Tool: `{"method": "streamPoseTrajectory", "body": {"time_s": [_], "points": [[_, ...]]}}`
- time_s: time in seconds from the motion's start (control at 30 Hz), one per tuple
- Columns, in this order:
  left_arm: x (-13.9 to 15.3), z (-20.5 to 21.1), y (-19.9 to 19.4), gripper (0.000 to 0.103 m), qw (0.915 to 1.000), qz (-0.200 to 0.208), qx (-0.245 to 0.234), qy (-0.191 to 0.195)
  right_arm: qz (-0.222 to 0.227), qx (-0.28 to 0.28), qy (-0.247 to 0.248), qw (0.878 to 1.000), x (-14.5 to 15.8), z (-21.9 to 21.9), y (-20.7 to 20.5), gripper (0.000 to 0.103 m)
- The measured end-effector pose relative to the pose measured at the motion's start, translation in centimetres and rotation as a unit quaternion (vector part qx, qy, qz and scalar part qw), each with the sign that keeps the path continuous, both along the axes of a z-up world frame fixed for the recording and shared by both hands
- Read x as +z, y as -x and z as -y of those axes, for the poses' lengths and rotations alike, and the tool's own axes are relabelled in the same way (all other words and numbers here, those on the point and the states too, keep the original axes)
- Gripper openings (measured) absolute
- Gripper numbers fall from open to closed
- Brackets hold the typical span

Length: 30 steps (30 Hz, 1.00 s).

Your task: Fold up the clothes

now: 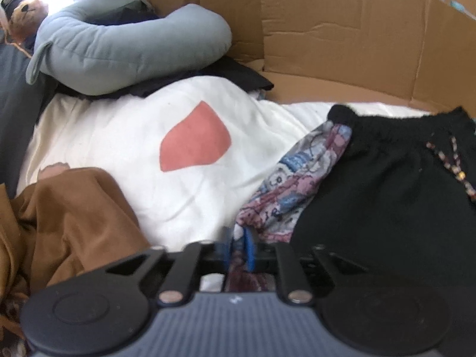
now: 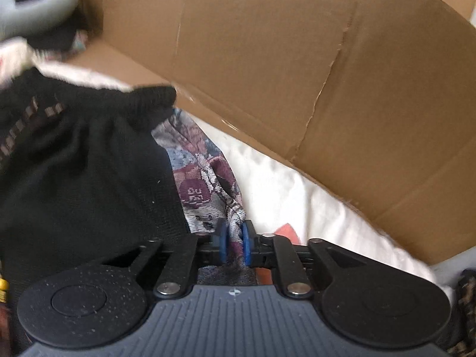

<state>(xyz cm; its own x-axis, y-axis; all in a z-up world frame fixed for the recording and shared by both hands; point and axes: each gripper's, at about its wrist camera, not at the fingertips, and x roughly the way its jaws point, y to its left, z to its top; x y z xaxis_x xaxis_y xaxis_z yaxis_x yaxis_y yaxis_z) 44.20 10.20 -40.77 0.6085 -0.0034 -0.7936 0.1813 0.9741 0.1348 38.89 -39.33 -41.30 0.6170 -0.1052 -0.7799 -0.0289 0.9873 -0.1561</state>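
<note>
Left wrist view first: my left gripper point(image 1: 239, 250) has its blue pads nearly together, pinching the edge of the patterned cloth point(image 1: 300, 178). That cloth runs away from the jaws, up and to the right, and tucks under the black knit garment point(image 1: 386, 184) lying over it on the white bedding point(image 1: 125, 136). Right wrist view: my right gripper point(image 2: 233, 242) is clamped on the same patterned cloth, which here stretches up and left under the black knit. Both hands hold it equally close; beyond stands the cardboard wall point(image 2: 297, 59).
</note>
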Motion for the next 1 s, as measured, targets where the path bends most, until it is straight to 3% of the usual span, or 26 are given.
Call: {"method": "streamPoseTrajectory", "body": {"time_s": [0.07, 0.33, 0.73, 0.8, 1.0], "points": [[0.5, -0.3, 1.0, 0.031, 1.0, -0.001, -0.002, 0.003, 0.015, 0.002, -0.009, 1.0, 1.1, 0.6, 0.9, 0.027], [2.1, -2.2, 5.4, 0.031, 0.9998, -0.006, -0.003, 0.018, 0.02, 0.006, -0.033, 0.999, 3.6, 3.3, 5.9, 0.027], [1.7, -5.3, 12.1, 0.027, 0.9987, -0.046, 0.018, 0.016, -0.063, 0.006, -0.017, 0.998, 0.5, 5.0, 14.6, 0.027], [1.0, -5.8, 12.5, 0.021, 0.9982, -0.053, 0.028, 0.005, -0.067, 0.003, -0.009, 0.998, 0.4, 5.1, 15.2, 0.027], [0.4, -6.5, 13.6, 0.019, 0.9977, -0.05, 0.036, -0.027, -0.081, -0.006, 0.015, 0.997, 0.0, 5.4, 17.2, 0.027]]}}
